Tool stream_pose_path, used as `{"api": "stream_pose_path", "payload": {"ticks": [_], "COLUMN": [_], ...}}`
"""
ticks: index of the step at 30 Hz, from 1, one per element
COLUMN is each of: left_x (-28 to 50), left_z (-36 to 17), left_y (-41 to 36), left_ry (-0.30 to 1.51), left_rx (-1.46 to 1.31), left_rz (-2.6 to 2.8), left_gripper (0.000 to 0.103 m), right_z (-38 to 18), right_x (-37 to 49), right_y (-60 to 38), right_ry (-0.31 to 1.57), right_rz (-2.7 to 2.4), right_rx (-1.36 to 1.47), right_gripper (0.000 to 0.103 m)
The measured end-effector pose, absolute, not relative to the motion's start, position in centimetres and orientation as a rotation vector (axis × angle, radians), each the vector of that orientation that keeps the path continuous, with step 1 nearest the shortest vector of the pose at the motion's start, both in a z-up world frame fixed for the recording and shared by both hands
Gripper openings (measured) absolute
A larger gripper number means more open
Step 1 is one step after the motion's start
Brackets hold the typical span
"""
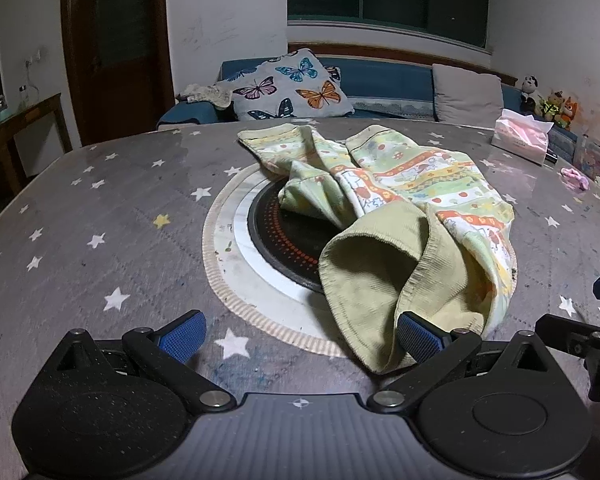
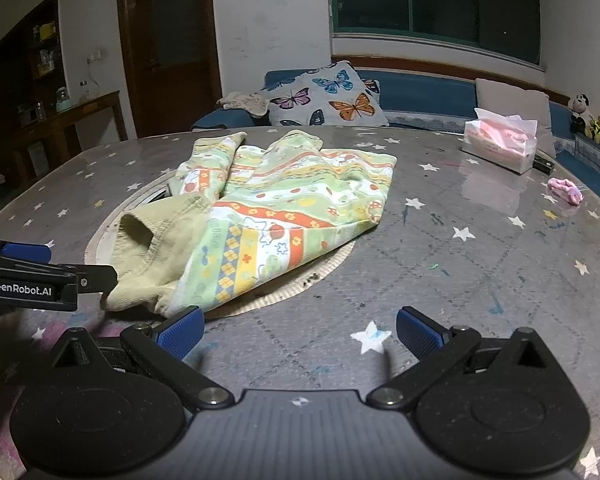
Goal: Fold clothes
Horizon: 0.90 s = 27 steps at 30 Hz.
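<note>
Both grippers sit low at the near edge of the round grey star-printed table [image 2: 480, 248], jaws spread wide and holding nothing: left gripper [image 1: 300, 338], right gripper [image 2: 300, 330]. The task item, one small pair of child's trousers in pale green cotton with orange, yellow and white cartoon stripes [image 2: 284, 208], lies crumpled across the table's centre, partly covering the black round inset hotplate with its orange dot ring [image 1: 284, 240]. The plain olive ribbed waistband [image 1: 372, 276] points toward the grippers and gapes open; the two legs trail away toward the far edge, one twisted over itself. The left gripper's right pad [image 1: 418, 338] is touching or just under the waistband hem; the right gripper's left pad is just beside the hem corner. Risks, as judged: closing on one layer of the gaping waistband would lift only the front panel and bunch the rest; the twisted leg may stay twisted if the garment is pulled without being spread first; dragging could catch cloth on the hotplate rim; the two grippers are close together and might collide. Count: trousers 1, grippers 2, pink tissue packet [image 2: 500, 144] 1, small pink crumpled cloth item [image 2: 566, 191] 1, butterfly cushion [image 2: 324, 98] 1.
</note>
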<state>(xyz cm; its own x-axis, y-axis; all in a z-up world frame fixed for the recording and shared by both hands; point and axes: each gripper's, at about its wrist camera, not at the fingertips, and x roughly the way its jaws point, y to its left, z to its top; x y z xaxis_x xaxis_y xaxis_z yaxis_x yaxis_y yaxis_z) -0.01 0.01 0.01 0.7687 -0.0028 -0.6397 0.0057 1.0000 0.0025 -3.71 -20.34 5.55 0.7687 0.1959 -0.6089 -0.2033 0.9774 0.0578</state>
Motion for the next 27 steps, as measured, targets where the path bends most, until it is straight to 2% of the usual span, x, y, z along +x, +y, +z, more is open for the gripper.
{"api": "stream_pose_path", "payload": {"ticks": [27], "left_x": [-1.4], "left_z": [-0.5], "left_y": [-0.3], "left_ry": [0.724], "left_rx": [0.018], "left_rz": [-0.007], "left_gripper": [0.103], "right_z": [5.5], "right_x": [-5.0], "right_y": [-19.4], "right_ry": [0.650], "right_rz": [0.219], "right_rx": [-0.021], "right_gripper": [0.103]}}
